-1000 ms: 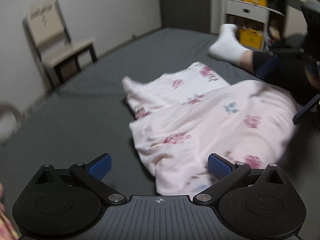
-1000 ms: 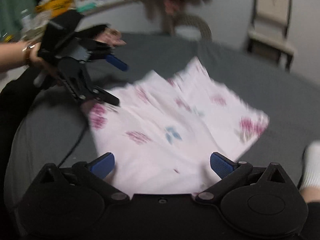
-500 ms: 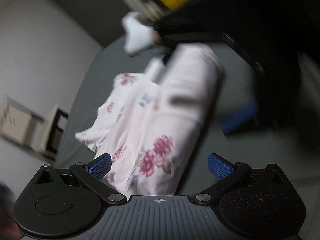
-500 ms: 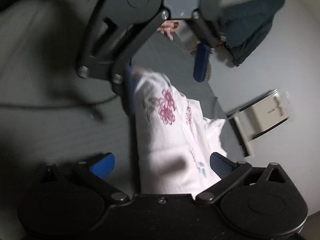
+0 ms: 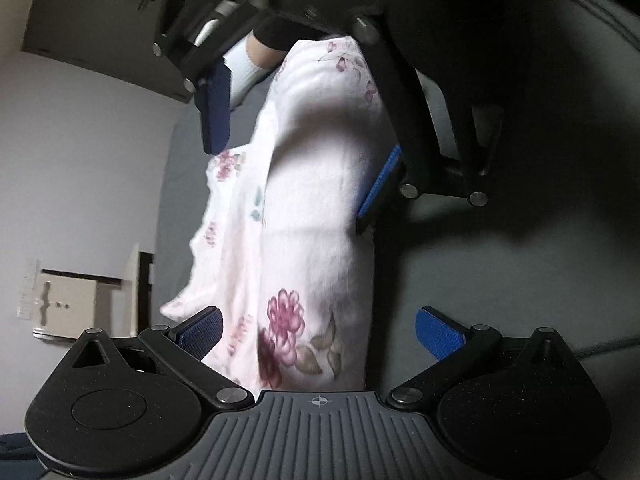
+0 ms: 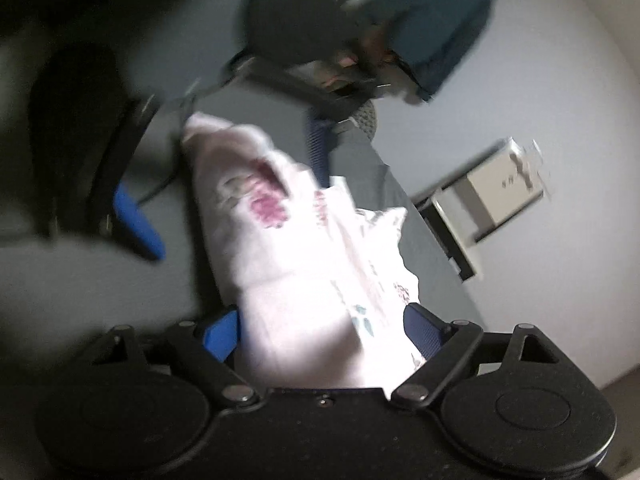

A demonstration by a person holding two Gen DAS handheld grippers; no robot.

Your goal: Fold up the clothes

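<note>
— Tongs? The left gripper [image 5: 318, 334] and right gripper [image 6: 320, 330] face each other, both spread wide, gripping nothing.

— And the floral garment [image 5: 304, 216]?

— On the grey bed [image 5: 460, 280], its long axis running between them — one end inside each open pair, neither nearer.

Soft matt floral cloth garment [image 5: 308, 216]

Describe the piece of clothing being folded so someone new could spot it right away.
Look at the dark grey bed. The garment lies on it between the two grippers, a long folded strip. It is the only pale pink fabric there, printed with magenta flowers.
</note>
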